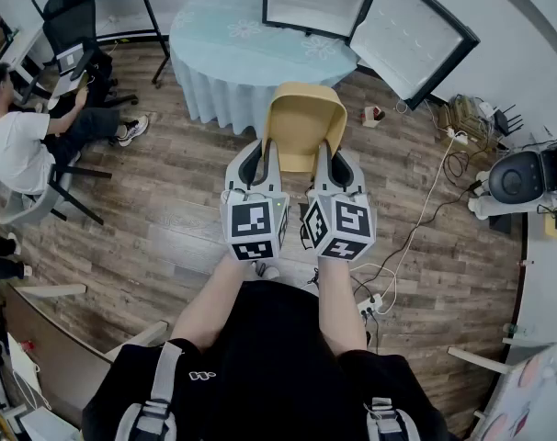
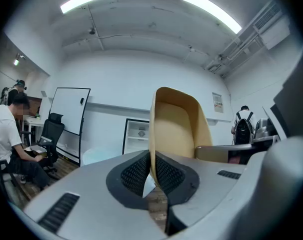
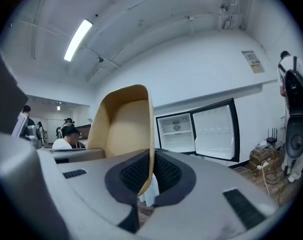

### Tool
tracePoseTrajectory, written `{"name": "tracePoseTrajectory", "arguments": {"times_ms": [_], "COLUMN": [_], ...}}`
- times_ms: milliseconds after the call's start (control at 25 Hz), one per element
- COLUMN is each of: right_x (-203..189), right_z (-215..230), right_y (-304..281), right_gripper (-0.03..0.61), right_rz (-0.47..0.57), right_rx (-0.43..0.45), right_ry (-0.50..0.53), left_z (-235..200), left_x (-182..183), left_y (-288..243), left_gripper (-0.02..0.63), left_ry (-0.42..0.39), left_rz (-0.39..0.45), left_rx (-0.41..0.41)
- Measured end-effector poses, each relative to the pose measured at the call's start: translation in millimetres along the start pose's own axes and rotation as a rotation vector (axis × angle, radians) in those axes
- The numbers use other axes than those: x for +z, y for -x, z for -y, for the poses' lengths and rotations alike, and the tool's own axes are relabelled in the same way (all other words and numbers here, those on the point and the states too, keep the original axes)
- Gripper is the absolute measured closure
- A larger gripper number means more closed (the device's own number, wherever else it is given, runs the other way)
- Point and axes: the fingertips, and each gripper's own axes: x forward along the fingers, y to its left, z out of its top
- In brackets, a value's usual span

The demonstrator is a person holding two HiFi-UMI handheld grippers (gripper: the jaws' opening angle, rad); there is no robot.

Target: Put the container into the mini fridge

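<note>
Evidently mid-carry: left tongs and right tongs pinch the container by its sides; next, step toward the open mini fridge.

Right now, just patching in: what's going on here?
A person holds a tan container in the air with both grippers. The left gripper has its jaws shut on the container's left wall, and the right gripper has its jaws shut on the right wall. The mini fridge is ahead at a round, cloth-covered table, with its door swung open. The container is not yet inside. Another person sits off to the left.
</note>
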Motion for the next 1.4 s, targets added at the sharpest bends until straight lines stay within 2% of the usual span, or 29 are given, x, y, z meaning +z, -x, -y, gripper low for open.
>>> {"name": "tracePoseTrajectory", "arguments": {"times_ms": [920, 1400], "right_x": [11.6, 22.2], "right_z": [20.5, 40.4], "right_y": [-12.0, -46.1], "right_gripper": [0.563, 0.563], "right_rz": [0.011, 0.030], "right_rx": [0.019, 0.003], "right_ry": [0.062, 0.090], "left_z": [13.8, 15.1], "left_x": [4.0, 9.9], "left_y": [-22.5, -66.6], "left_gripper": [0.586, 0.588], "left_ry": [0.000, 0.001], "left_rz": [0.003, 0.023], "left_rx": [-0.002, -0.030]}}
